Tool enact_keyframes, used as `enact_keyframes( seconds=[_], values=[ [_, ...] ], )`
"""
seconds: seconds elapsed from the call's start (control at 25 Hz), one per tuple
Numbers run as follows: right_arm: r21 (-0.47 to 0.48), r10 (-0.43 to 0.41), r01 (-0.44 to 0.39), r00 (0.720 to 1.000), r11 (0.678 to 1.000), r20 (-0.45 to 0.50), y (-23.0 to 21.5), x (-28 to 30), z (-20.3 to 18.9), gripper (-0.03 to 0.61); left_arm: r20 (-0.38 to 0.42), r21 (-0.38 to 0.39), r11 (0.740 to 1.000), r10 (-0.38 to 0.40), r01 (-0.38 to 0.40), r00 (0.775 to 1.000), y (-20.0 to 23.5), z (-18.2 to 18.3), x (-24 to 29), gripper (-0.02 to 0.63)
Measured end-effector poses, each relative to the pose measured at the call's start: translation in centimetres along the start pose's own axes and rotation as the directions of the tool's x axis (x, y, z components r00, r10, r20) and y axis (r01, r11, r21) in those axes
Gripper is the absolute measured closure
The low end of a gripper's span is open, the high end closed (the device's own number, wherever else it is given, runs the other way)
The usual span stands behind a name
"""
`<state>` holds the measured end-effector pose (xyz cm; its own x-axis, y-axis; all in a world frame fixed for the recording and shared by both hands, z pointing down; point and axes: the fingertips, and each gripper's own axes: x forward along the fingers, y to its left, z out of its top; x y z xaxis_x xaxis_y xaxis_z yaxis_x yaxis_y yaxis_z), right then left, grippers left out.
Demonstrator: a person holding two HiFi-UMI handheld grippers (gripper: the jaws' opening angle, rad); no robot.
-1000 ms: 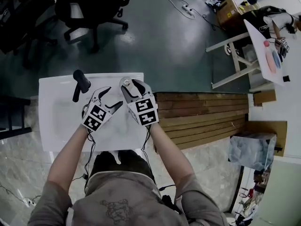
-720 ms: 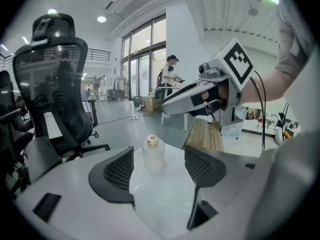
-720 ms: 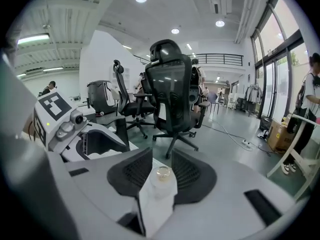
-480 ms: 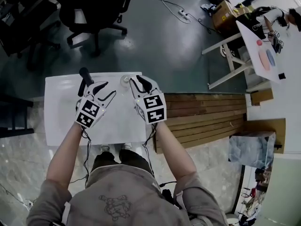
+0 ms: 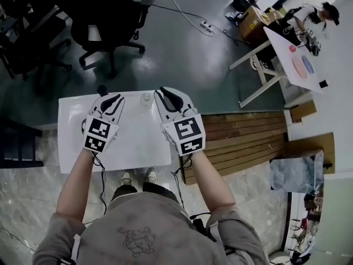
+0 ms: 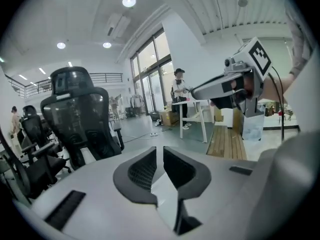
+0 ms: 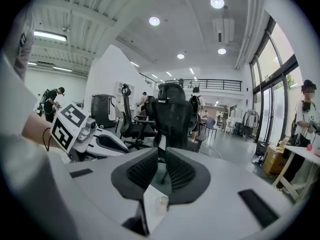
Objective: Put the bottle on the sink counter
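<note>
A dark bottle (image 5: pixel 102 90) lies at the far edge of the white counter (image 5: pixel 132 142); only its end shows beside my left gripper (image 5: pixel 112 100). The left gripper hovers over the counter's far left part. Its jaws are closing, nearly together, with nothing between them (image 6: pixel 159 151). My right gripper (image 5: pixel 167 95) hangs over the counter's far right part. Its jaws are closing too and hold nothing (image 7: pixel 161 156). A small clear round piece (image 5: pixel 145 98) sits on the counter between the two grippers and also shows under the right jaws (image 7: pixel 161 202).
Black office chairs (image 5: pixel 105 15) stand on the floor beyond the counter. A slatted wooden platform (image 5: pixel 242 137) adjoins the counter's right side. Farther right are a white table (image 5: pixel 292 54) with a person at it and a cardboard box (image 5: pixel 253 18).
Both grippers' jaws have gone from wide open to nearly together, with nothing in them. The left gripper has shifted left, so it now covers most of the bottle.
</note>
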<state>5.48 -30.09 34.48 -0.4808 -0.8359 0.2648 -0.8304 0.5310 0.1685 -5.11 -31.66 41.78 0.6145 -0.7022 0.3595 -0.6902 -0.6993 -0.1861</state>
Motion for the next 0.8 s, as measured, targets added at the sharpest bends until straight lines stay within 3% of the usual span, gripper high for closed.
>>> enact_keyframes(
  seconds=[0.24,0.4,0.64,0.8],
  values=[
    [-0.005,-0.008,0.009,0.996,1.0,0.087,0.8,-4.4,4.1,0.528,0.085,-0.006,0.998,0.059,-0.059,0.995,1.0,4.2,-4.4,0.572],
    [0.033,-0.05,0.046,0.987,0.998,0.151,1.0,-7.3,5.7,0.534,0.179,0.018,0.995,0.097,-0.102,0.979,0.8,7.3,-7.5,0.58],
    [0.064,-0.076,0.063,0.971,0.996,0.225,2.1,-11.1,7.3,0.535,0.247,0.03,0.996,0.072,-0.081,0.966,-1.5,9.4,-10.8,0.583],
    [0.078,-0.075,0.057,0.966,0.995,0.249,3.4,-13.0,7.5,0.537,0.282,0.085,0.994,0.048,-0.074,0.958,-3.3,9.6,-11.9,0.584]
  ],
)
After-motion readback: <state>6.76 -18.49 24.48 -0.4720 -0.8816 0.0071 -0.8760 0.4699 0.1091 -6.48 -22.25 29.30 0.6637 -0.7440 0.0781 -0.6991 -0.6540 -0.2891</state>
